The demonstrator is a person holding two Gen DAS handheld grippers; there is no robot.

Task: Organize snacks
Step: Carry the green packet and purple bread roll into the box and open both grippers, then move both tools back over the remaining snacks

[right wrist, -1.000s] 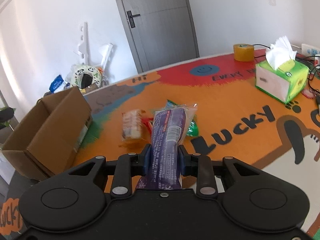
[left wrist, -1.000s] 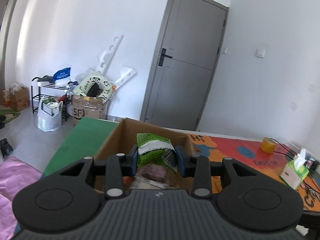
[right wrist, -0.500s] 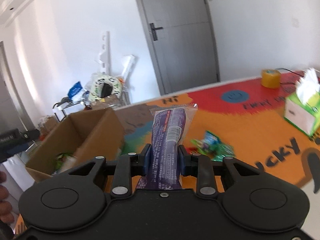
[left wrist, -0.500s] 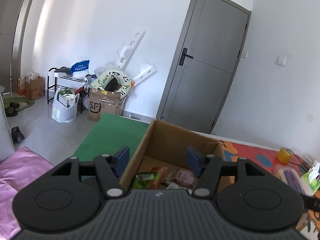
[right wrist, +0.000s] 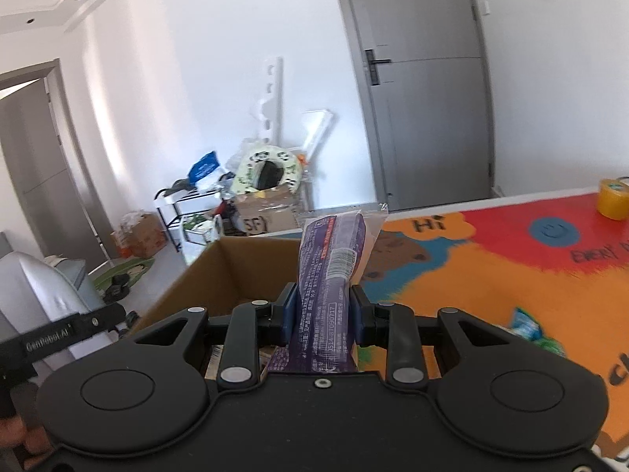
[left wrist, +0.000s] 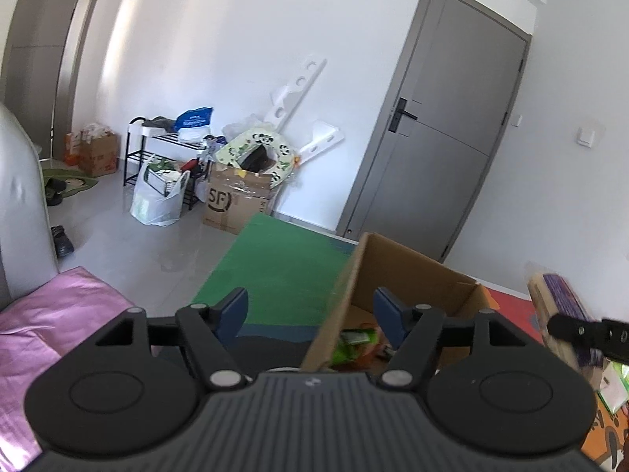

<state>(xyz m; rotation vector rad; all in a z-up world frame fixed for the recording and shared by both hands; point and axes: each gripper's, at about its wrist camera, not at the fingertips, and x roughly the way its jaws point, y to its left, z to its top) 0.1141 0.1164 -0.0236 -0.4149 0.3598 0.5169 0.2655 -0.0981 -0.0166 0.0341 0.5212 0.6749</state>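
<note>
While the right tongs (right wrist: 321,310) pinch the long purple plastic snack packet (right wrist: 332,271) low on its length, its tall free end could sag or twist loose and catch the brown cardboard box (right wrist: 236,271) rim just ahead, spilling onto the bright cartoon-printed counter (right wrist: 491,267). Beside the box, the left tongs (left wrist: 310,310) gape empty; the two could collide.

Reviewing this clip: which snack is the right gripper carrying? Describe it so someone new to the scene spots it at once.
Start at the open cardboard box at the edge of the colourful table mat. Just in front of it the right gripper is shut on a long purple snack pack, standing upright between its fingers. Its purple wrapper with a white barcode label sets it apart from the green packet lying on the mat.
</note>
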